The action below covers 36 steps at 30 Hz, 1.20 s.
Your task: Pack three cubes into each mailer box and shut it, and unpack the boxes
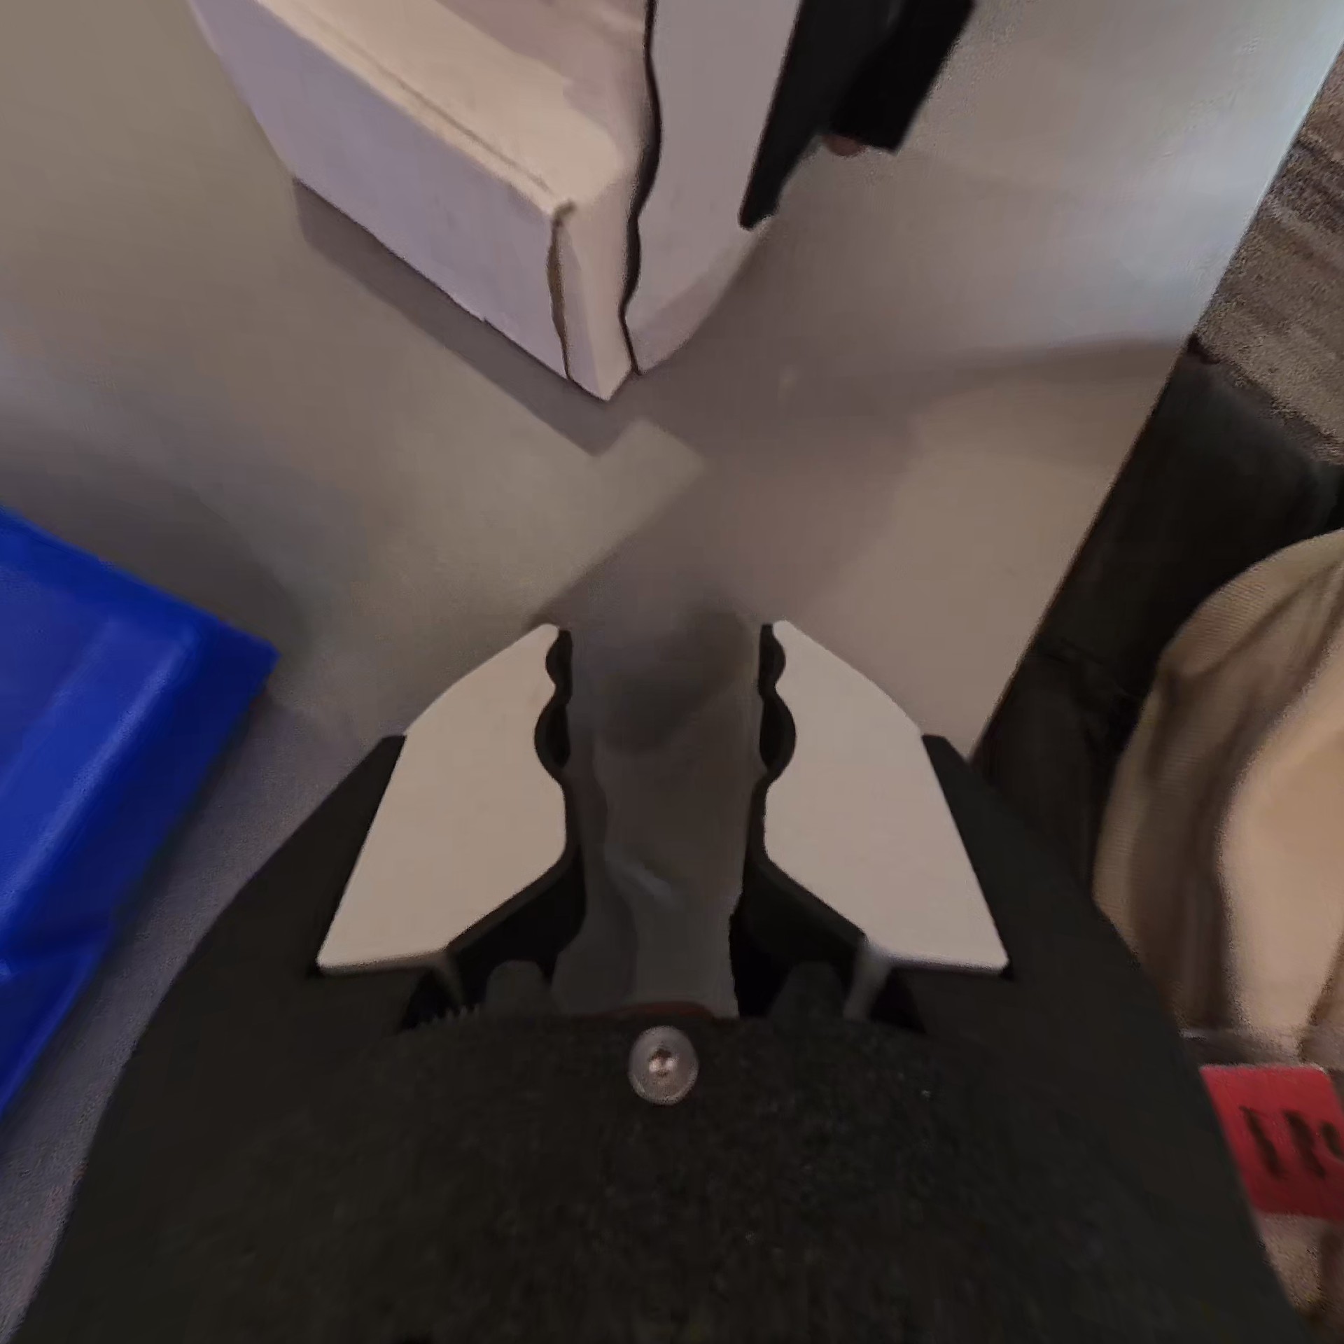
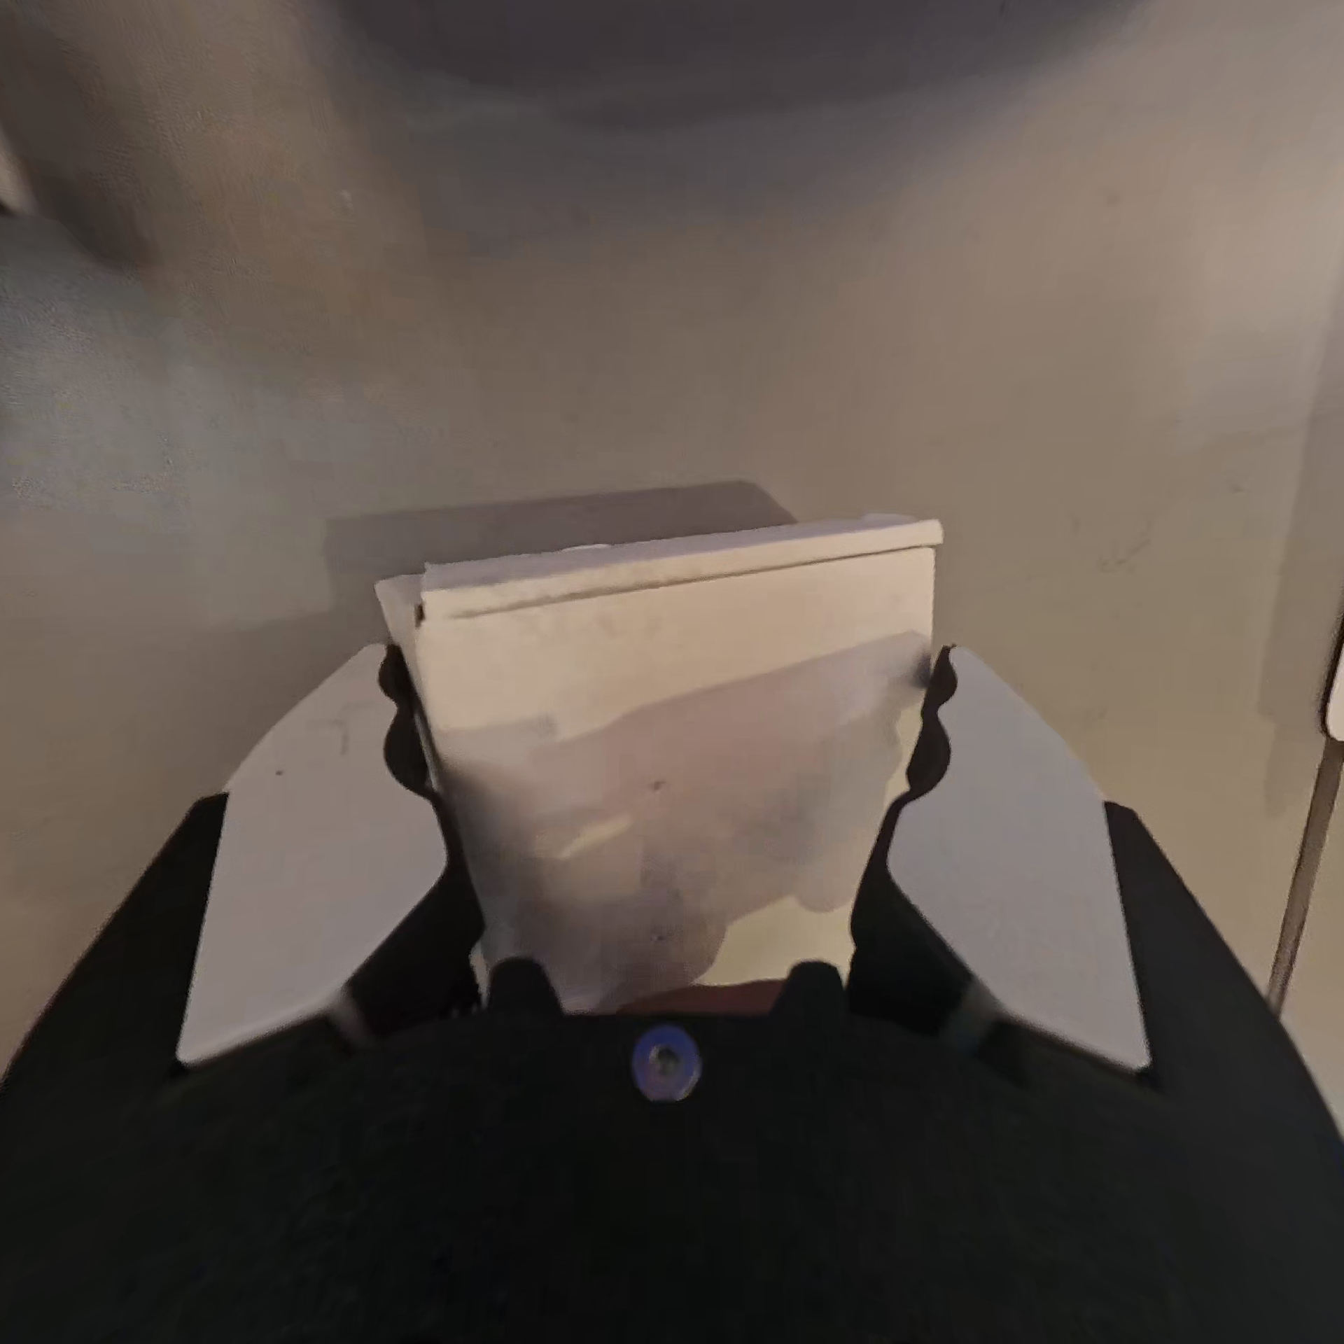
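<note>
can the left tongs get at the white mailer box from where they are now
Probably yes. The left tongs are open and empty, and only bare table lies between them and the near corner of the white mailer box. The blue bin sits off to the side, out of the way.

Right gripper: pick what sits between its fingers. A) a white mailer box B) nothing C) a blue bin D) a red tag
A: in the right wrist view the white mailer box fills the gap of the right gripper, with both fingers pressed against its sides.
</note>
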Each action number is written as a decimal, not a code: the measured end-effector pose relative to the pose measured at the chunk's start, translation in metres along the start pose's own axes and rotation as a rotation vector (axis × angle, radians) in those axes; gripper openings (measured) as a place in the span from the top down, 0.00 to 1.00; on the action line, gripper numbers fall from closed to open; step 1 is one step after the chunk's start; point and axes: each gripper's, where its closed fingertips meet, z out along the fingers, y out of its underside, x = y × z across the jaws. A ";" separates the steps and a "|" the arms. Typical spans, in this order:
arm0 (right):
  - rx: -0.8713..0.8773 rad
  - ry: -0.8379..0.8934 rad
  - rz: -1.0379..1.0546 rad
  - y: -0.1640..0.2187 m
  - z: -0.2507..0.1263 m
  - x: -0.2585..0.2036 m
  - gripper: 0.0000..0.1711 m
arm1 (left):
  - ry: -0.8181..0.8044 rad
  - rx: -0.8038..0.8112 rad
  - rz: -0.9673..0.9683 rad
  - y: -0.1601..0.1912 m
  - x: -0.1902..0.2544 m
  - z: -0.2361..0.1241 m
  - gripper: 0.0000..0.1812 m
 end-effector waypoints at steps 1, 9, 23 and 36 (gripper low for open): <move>-0.013 -0.003 -0.010 0.000 0.000 0.000 0.25 | -0.007 0.004 -0.007 0.004 0.004 -0.005 0.73; -0.085 0.009 -0.019 0.004 -0.001 0.000 0.27 | -0.104 0.070 -0.038 0.005 0.014 -0.027 0.76; -0.109 -0.079 -0.038 0.049 -0.029 0.003 0.25 | -0.123 0.094 -0.117 0.024 0.012 -0.032 0.74; -0.076 0.175 -0.130 0.081 -0.101 0.074 0.26 | -0.169 0.056 -0.054 0.031 0.010 -0.029 0.74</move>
